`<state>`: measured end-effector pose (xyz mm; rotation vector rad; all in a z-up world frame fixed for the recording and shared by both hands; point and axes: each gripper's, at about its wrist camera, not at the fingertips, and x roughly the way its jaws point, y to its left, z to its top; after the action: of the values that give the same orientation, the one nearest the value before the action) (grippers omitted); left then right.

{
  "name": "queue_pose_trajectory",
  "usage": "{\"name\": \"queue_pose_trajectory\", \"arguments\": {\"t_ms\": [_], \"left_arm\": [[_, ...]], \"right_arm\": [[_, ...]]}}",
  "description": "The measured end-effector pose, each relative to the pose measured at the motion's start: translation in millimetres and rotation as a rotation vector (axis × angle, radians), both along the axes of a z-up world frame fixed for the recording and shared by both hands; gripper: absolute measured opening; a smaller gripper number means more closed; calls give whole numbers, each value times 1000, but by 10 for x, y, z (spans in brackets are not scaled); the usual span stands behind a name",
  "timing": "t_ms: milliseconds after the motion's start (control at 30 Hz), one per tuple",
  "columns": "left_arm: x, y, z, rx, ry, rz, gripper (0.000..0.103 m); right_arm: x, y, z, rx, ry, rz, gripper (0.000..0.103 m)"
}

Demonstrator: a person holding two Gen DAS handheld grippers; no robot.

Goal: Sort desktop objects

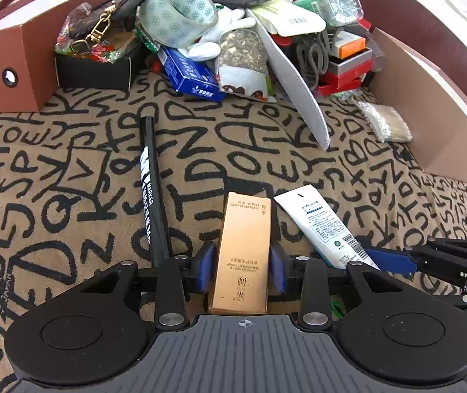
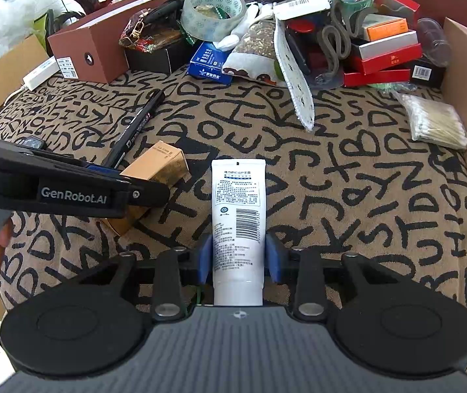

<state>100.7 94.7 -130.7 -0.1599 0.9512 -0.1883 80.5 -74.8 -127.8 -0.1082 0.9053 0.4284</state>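
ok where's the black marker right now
The black marker lies on the lettered cloth just left of the gold box held by the left gripper; it is ungripped.

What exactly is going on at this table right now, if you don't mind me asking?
A person is sorting clutter with a handheld gripper in each hand. The left gripper is closed around a gold carton, and the right gripper is closed around a white tube, both low over the patterned tablecloth. A black marker lies just left of the carton. A pile of boxes, tape and bags at the back remains unsorted.
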Motion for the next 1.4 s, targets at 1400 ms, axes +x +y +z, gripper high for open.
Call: {"name": "queue_pose_trajectory", "arguments": {"t_ms": [1400], "left_arm": [[784,-2152,1562,-173,-305,-280,31]], "right_arm": [[272,-1828,1453,127,-377,-276,36]]}}
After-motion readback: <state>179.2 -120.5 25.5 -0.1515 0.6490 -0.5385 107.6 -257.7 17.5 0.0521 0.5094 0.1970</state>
